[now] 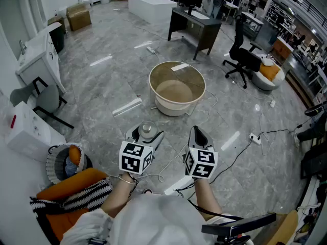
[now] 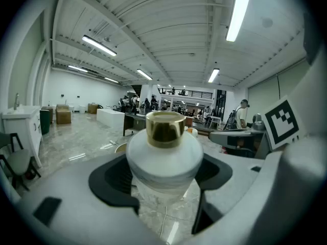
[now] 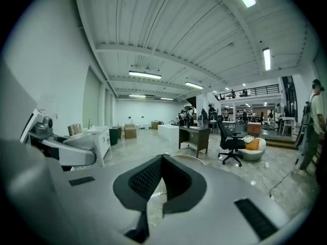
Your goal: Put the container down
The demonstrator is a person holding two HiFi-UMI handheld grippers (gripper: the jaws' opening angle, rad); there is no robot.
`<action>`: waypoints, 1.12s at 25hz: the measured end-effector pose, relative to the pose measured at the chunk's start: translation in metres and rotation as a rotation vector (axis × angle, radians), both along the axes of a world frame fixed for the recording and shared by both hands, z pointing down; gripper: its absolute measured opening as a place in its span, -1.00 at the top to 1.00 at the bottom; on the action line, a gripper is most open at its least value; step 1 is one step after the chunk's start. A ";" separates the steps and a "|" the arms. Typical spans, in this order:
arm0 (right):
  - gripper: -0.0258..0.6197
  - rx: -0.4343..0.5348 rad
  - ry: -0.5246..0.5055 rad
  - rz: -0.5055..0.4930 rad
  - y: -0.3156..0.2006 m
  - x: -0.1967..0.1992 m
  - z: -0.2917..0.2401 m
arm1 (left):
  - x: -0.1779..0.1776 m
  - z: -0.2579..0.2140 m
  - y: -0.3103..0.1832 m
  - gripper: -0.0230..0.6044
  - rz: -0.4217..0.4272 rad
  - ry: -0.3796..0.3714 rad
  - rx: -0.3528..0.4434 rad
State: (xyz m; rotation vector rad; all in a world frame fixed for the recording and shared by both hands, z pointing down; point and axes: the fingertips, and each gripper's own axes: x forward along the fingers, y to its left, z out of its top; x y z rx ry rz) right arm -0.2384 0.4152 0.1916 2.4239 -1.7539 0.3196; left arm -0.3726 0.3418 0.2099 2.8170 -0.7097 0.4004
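A round white container (image 1: 147, 130) with a shiny gold cap sits between the jaws of my left gripper (image 1: 148, 135), which is shut on its body. In the left gripper view the container (image 2: 164, 152) stands upright and fills the gap, with a black pad (image 2: 115, 180) against each side. My right gripper (image 1: 197, 133) hangs beside it to the right, shut, with nothing in it; its tips meet in the right gripper view (image 3: 162, 160). Both are held above the marble floor, short of a big beige tub (image 1: 177, 88).
Cables and a power strip (image 1: 254, 138) lie on the floor to the right. A laundry basket (image 1: 65, 162) and an orange cushion (image 1: 71, 185) sit at lower left. A dark desk (image 1: 196, 27), an office chair (image 1: 245, 60) and a white cabinet (image 1: 36, 60) stand farther off.
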 end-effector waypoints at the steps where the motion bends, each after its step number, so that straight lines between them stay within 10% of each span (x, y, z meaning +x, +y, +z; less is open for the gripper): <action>1: 0.85 0.000 0.003 -0.001 0.000 0.000 -0.001 | 0.000 0.000 -0.001 -0.15 0.000 0.000 0.001; 28: 0.85 -0.013 -0.072 0.059 -0.013 -0.004 0.024 | -0.012 0.019 -0.021 -0.15 0.021 -0.012 -0.021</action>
